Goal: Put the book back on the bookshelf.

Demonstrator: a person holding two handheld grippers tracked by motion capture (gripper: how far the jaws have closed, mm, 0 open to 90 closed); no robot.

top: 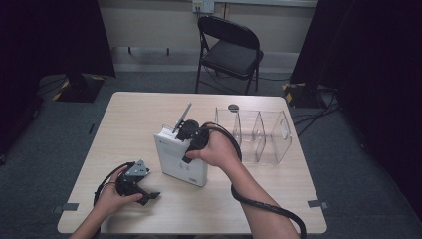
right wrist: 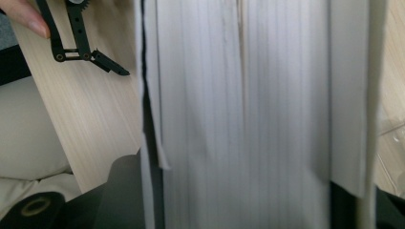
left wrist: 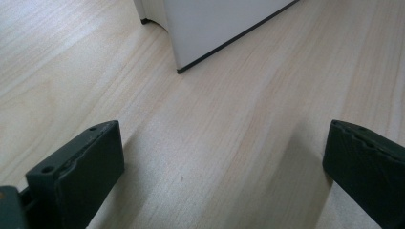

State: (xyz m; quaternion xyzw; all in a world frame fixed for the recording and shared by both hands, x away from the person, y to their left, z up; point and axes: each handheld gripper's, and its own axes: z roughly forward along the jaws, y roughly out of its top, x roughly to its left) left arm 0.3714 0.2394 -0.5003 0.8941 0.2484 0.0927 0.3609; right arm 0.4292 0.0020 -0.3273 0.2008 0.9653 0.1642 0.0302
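A thick white book (top: 181,164) stands upright on the wooden table (top: 124,119), with a thin grey cover or sheet sticking up behind it. My right gripper (top: 191,133) comes down on its top edge. In the right gripper view the book's page edges (right wrist: 239,95) fill the space between the two jaws, which press on both sides. My left gripper (top: 149,186) rests on the table at the front left, a little apart from the book. Its jaws stand wide apart (left wrist: 222,171) over bare wood, with a corner of the book (left wrist: 210,28) ahead.
A clear plastic divider rack (top: 259,134) stands just right of the book, with a small black round thing (top: 233,107) behind it. A black folding chair (top: 231,50) is beyond the table's far edge. The right gripper's cable (top: 268,209) loops over the front right.
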